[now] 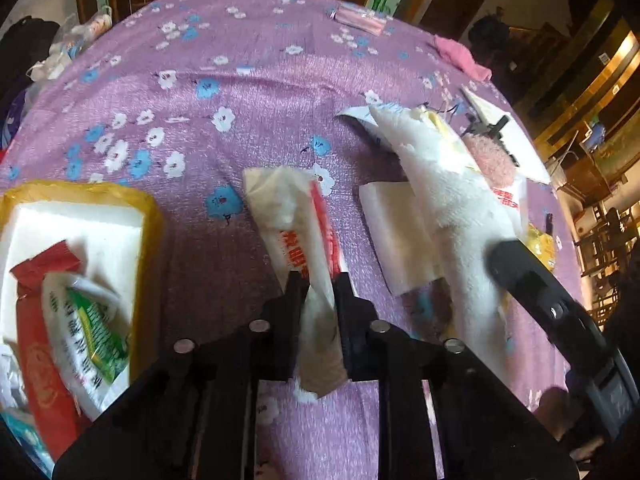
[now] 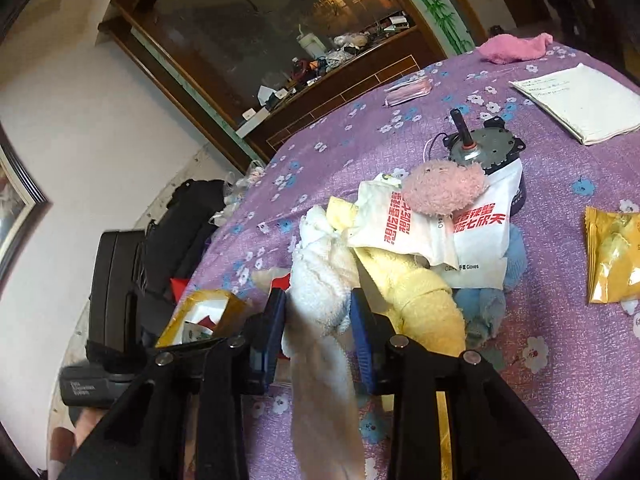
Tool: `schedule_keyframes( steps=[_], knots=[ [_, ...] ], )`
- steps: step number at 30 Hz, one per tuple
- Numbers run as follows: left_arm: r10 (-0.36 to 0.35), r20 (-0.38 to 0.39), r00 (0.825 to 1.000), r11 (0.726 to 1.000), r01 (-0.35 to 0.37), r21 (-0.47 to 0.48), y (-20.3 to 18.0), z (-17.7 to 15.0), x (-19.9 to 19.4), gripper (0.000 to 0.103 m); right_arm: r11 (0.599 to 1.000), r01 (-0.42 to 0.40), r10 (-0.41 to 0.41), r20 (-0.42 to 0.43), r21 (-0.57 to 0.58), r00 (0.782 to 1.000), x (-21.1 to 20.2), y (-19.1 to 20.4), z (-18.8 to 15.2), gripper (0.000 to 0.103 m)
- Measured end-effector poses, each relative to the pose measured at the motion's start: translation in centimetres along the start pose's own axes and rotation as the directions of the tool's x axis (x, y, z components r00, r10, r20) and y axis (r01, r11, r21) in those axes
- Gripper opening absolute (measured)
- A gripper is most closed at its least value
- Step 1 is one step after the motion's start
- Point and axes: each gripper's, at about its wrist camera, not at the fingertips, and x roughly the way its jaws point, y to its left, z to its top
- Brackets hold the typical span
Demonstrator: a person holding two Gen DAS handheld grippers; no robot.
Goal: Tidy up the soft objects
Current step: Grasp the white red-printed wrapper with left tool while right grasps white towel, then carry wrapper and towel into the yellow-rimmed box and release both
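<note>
The left gripper [image 1: 318, 280] is clamped on a white packet with red print [image 1: 296, 224], which lies on the purple flowered cloth [image 1: 240, 100] just right of the yellow tray [image 1: 152, 216] of packets. The right gripper [image 2: 320, 304] pinches a white towel [image 2: 320, 264], drawn from the heap of soft things beyond the tray, beside a yellow towel [image 2: 416, 296].

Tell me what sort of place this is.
Probably a lived-in home, maybe a dining room: a round table under a purple flowered cloth, a dark wooden cabinet with cluttered shelves behind it, and a framed picture on the wall.
</note>
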Motion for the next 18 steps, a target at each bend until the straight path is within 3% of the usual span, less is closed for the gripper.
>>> schedule_keyframes(
  steps=[8,12,18],
  knots=[
    [-0.144,0.114,0.983,0.988,0.150,-0.043,1.6,-5.0,-7.6,0.013,0.998,-0.021,0.020,-0.021,-0.064,1.000,0.6,1.8,-0.7,0.032],
    [-0.197,0.165,0.966,0.977,0.208,-0.052,3.0,-7.8,-11.2,0.013,1.000,-0.026,0.027,-0.052,0.001,0.998,-0.4,3.0,-2.2,0.031],
    [-0.196,0.260,0.946,0.970,0.226,-0.093,7.6,-10.9,-17.0,0.013,0.997,-0.059,0.056,-0.091,-0.039,0.994,-2.0,8.5,-5.4,0.032]
  ],
)
